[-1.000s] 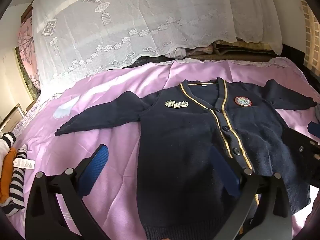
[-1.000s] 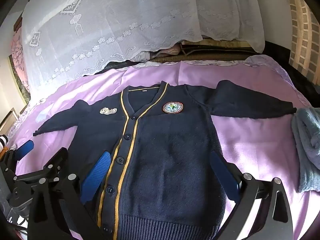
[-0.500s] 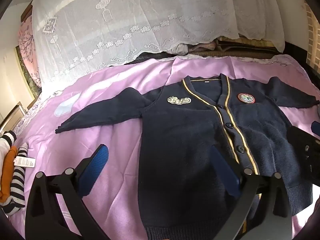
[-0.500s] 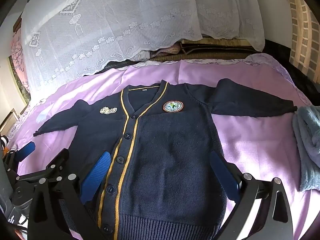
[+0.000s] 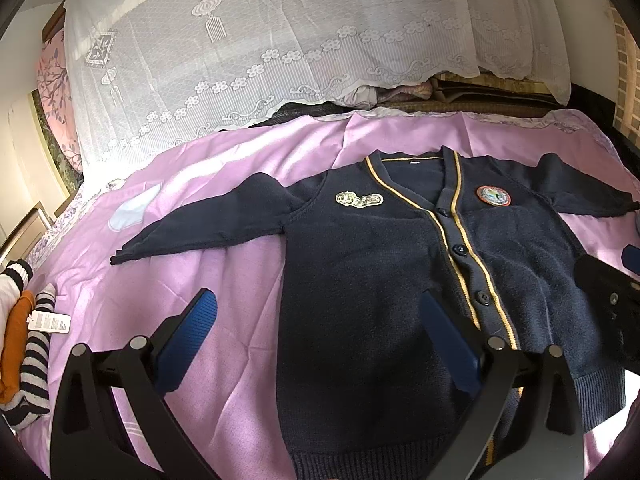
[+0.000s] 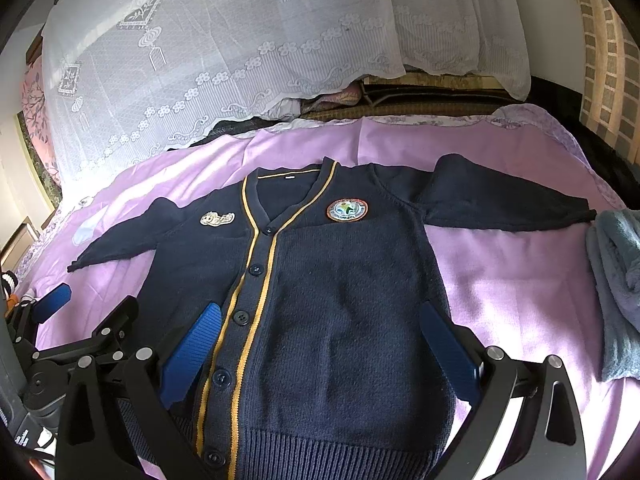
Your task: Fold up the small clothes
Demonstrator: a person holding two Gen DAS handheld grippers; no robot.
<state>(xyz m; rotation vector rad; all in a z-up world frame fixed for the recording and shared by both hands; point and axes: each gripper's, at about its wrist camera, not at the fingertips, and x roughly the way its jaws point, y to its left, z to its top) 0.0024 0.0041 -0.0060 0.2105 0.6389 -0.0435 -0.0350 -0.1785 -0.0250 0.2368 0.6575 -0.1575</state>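
A small navy cardigan (image 5: 360, 280) with yellow trim, buttons and two chest badges lies flat and buttoned on a purple bedsheet (image 5: 224, 264), both sleeves spread out; it also shows in the right wrist view (image 6: 340, 300). My left gripper (image 5: 316, 336) is open and empty, hovering above the cardigan's lower left part. My right gripper (image 6: 320, 344) is open and empty, hovering above its lower right half. The left gripper also shows in the right wrist view (image 6: 52, 304) at the far left.
A folded striped and orange garment (image 5: 24, 348) with a tag lies at the sheet's left edge. A grey fleece piece (image 6: 616, 288) lies at the right edge. A white lace cover (image 5: 280, 48) drapes over piled bedding behind. A brick wall (image 6: 608, 64) stands at far right.
Both grippers have drawn back and risen slightly, so the cardigan sits lower in each view. Both stay open and the cardigan has not moved.
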